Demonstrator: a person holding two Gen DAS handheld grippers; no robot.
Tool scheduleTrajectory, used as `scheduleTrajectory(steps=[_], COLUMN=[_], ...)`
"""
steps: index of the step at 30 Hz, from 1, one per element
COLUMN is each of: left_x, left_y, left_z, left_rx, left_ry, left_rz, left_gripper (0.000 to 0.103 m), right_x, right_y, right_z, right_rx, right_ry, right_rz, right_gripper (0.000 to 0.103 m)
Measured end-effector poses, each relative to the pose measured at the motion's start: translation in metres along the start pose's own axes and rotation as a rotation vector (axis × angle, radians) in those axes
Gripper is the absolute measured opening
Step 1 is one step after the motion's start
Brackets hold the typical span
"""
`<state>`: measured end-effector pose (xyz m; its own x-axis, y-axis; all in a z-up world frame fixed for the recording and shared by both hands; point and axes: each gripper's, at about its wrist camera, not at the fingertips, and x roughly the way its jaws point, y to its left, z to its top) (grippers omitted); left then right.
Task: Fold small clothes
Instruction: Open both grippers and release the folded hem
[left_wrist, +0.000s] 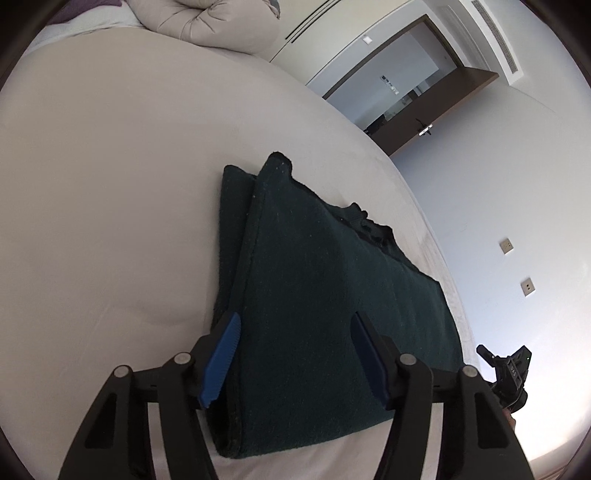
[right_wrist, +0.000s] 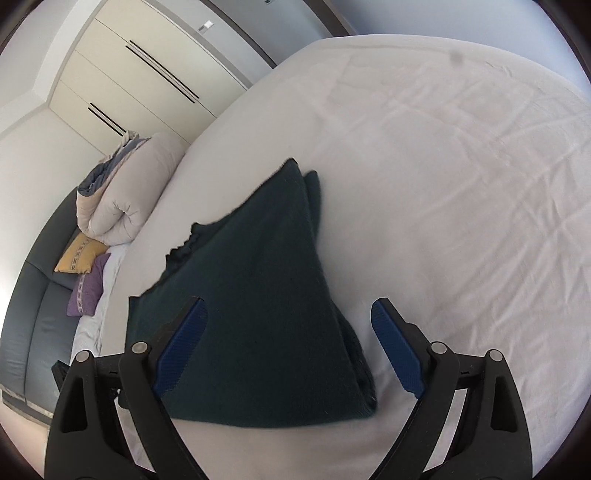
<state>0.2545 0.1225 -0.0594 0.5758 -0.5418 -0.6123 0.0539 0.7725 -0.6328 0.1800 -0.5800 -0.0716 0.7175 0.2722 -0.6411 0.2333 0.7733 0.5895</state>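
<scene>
A folded dark green garment (left_wrist: 325, 295) lies flat on the bed (left_wrist: 110, 184). The left tongs (left_wrist: 293, 356) are spread above its near edge, gripping nothing. The right tongs (right_wrist: 290, 349) are spread wide, straddling the garment's near corner without touching it

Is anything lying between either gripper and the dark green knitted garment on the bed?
Nothing visible. The left gripper and right gripper both stand open right over the folded dark green knitted garment, which lies alone on the pale bed sheet. The rolled beige duvet sits far off.
</scene>
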Motion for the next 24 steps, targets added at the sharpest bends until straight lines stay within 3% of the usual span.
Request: scheduleTrajectory(steps=[9,14,19,21,22,24], left_x=[-0.001,-0.003,-0.005,-0.009,-0.009,-0.008], left_y=[-0.012,-0.006,-0.001,-0.005,-0.006,-0.009], left_z=[-0.013,-0.017,-0.016,-0.015,-0.015,-0.015], left_rx=[0.109,0.120,0.113,0.133,0.135,0.148], left_ry=[-0.010,-0.007,-0.015,-0.034,-0.042,-0.036], left_rz=[0.058,0.105,0.126,0.140,0.150,0.147], left_gripper=[0.064,0.048,0.045,0.054,0.066,0.068], right_x=[-0.011,-0.010,-0.010,-0.011,-0.011,-0.009], right_y=[-0.002,0.002,0.003,0.004,0.004,0.005], right_z=[-0.019,-0.018,-0.017,-0.016,-0.016,-0.017], right_rx=[-0.058,-0.104,-0.121,-0.131,-0.131,-0.138], right_ry=[-0.016,-0.021,-0.022,-0.028,-0.025,-0.014], right_rz=[-0.039,-0.086,-0.103,-0.113,-0.108,-0.108], right_gripper=[0.091,0.085,0.084,0.084,0.084,0.084])
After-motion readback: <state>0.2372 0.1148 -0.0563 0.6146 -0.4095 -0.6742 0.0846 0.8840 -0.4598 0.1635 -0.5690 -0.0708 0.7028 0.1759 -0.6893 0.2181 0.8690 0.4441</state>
